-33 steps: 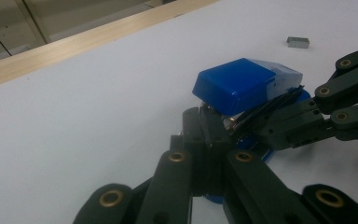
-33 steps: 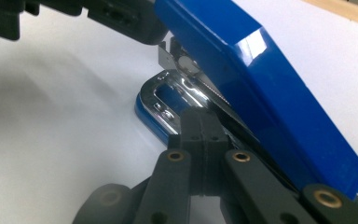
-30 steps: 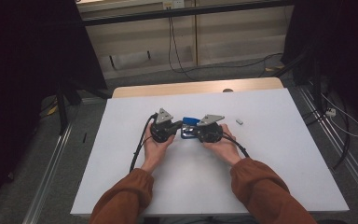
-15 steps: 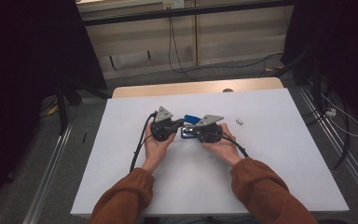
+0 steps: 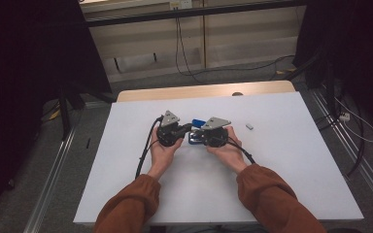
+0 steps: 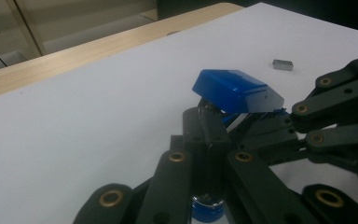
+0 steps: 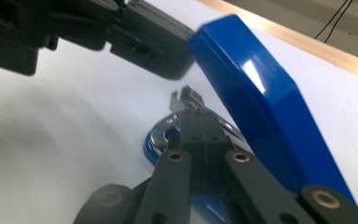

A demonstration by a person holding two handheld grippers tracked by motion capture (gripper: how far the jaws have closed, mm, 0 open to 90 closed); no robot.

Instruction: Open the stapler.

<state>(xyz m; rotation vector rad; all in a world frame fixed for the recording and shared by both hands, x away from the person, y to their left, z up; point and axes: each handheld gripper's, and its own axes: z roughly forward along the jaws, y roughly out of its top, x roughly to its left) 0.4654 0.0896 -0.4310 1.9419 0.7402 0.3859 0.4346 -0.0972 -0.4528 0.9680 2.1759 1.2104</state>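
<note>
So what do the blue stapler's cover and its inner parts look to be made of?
The blue stapler has a cover that looks like glossy moulded plastic: sharp highlights on smooth rounded edges. The inner parts look like bright, chrome-like metal, thin and reflective. Neither can be confirmed from looks alone.

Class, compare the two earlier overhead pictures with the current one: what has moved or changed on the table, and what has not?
Nothing visibly changed. Both grippers, left gripper and right gripper, remain closed around the blue stapler at mid-table, its lid raised. The small grey block lies in the same place to the right.
</note>
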